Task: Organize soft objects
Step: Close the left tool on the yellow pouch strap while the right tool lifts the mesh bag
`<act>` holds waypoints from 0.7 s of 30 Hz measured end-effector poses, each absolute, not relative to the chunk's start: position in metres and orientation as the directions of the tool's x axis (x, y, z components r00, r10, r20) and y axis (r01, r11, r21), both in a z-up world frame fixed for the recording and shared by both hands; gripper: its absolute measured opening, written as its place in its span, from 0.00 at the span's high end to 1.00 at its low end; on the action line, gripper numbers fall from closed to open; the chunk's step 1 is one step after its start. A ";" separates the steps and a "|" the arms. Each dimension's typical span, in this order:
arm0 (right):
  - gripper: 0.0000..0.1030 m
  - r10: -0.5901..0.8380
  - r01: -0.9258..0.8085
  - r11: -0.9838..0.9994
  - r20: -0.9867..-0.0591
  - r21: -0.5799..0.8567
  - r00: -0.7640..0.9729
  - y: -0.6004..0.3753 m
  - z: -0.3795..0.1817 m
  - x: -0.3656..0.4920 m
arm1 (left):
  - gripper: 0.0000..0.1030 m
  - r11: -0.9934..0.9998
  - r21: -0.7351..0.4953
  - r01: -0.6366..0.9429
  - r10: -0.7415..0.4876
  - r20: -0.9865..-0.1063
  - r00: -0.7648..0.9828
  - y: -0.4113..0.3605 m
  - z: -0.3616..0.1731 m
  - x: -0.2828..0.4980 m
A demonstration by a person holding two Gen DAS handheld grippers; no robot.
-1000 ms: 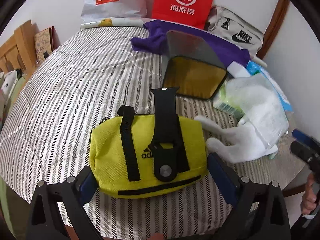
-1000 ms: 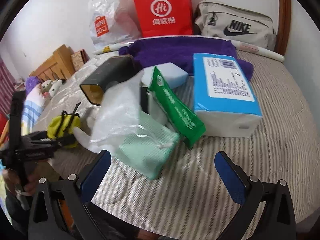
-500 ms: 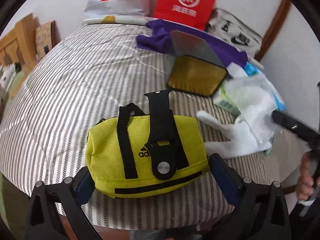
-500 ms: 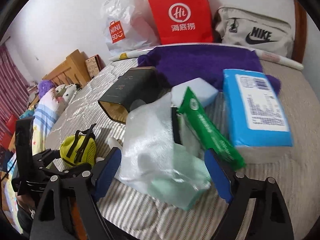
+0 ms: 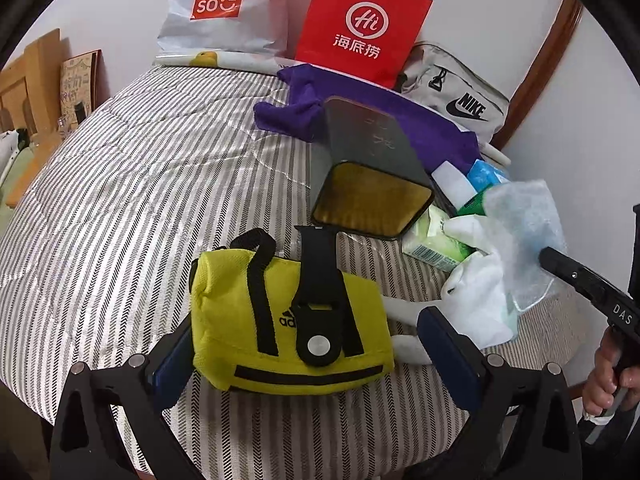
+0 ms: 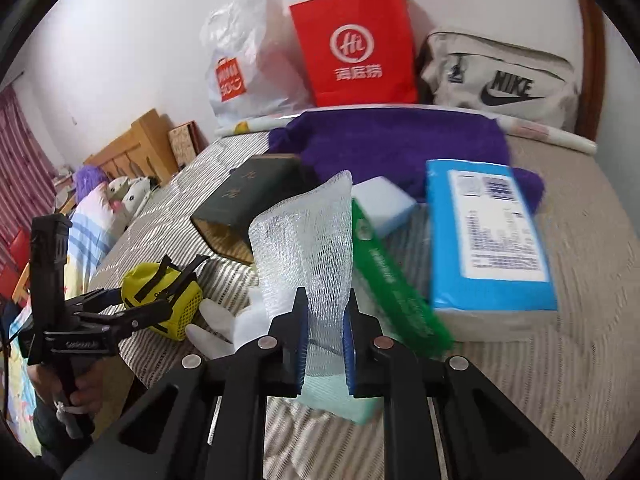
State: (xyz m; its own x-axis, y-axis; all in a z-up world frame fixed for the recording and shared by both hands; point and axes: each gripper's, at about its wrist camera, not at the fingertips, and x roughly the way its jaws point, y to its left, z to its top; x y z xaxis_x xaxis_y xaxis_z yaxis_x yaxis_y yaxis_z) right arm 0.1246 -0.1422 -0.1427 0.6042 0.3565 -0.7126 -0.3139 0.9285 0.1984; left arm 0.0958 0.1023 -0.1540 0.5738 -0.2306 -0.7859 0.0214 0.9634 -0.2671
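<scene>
- Left wrist view: left gripper (image 5: 304,344), jaws wide, straddling the yellow pouch (image 5: 286,318) on the striped bedcover (image 5: 120,200); left pad touching or just beside the pouch's end, right pad apart from it.
- Pouch: long axis across the jaw gap, black strap and snap facing the camera. Judged ready for a squeeze across its length; left gripper is plainly the nearer tool.
- Right wrist view: right gripper (image 6: 323,342), jaws narrow, clamped on white foam netting (image 6: 308,248), which rises upright from between the pads.
- Beneath the netting: pale green packet (image 6: 340,400), contact with the pads unclear.
- Right of pouch, just beside: white soft toy or glove (image 5: 476,296), limbs reaching towards the left gripper's right pad; judged the likeliest thing to snag.
- Beyond: dark box with gold mouth (image 5: 372,176) lying on its side, purple towel (image 6: 400,144), blue tissue pack (image 6: 492,236), green wipes pack (image 6: 396,284).
- Against the wall: red paper bag (image 5: 360,20), white shopping bag (image 5: 220,8), grey Nike bag (image 6: 496,76).
</scene>
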 end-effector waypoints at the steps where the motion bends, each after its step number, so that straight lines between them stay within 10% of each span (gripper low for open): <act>1: 0.85 0.355 -0.308 0.930 -0.706 0.199 0.613 -0.147 -0.140 0.122 | 0.01 0.967 -0.253 0.025 -0.220 -0.784 0.580 0.104 -0.152 0.094; 5: 0.86 0.353 -0.297 0.933 -0.692 0.205 0.630 -0.162 -0.135 0.113 | 0.02 0.993 -0.113 -0.039 -0.067 -0.798 0.599 0.117 -0.148 0.090; 11: 0.87 0.359 -0.316 0.929 -0.687 0.194 0.632 -0.174 -0.133 0.099 | 0.14 0.975 -0.216 0.050 -0.201 -0.763 0.614 0.114 -0.138 0.092; 16: 0.87 0.336 -0.305 0.936 -0.703 0.175 0.627 -0.190 -0.140 0.082 | 0.47 0.988 -0.131 0.079 -0.152 -0.786 0.599 0.096 -0.139 0.100; 21: 0.87 0.297 -0.260 0.951 -0.734 0.169 0.611 -0.210 -0.158 0.076 | 0.47 0.984 -0.156 0.081 -0.173 -0.779 0.603 0.097 -0.129 0.096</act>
State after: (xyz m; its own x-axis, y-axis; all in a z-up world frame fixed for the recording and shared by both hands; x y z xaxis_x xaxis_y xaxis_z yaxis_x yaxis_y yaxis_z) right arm 0.0764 -0.2098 -0.1575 0.6105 0.2975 -0.7340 -0.2599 0.9507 0.1691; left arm 0.0959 0.0968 -0.1293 0.6029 -0.1734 -0.7788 0.0811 0.9844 -0.1564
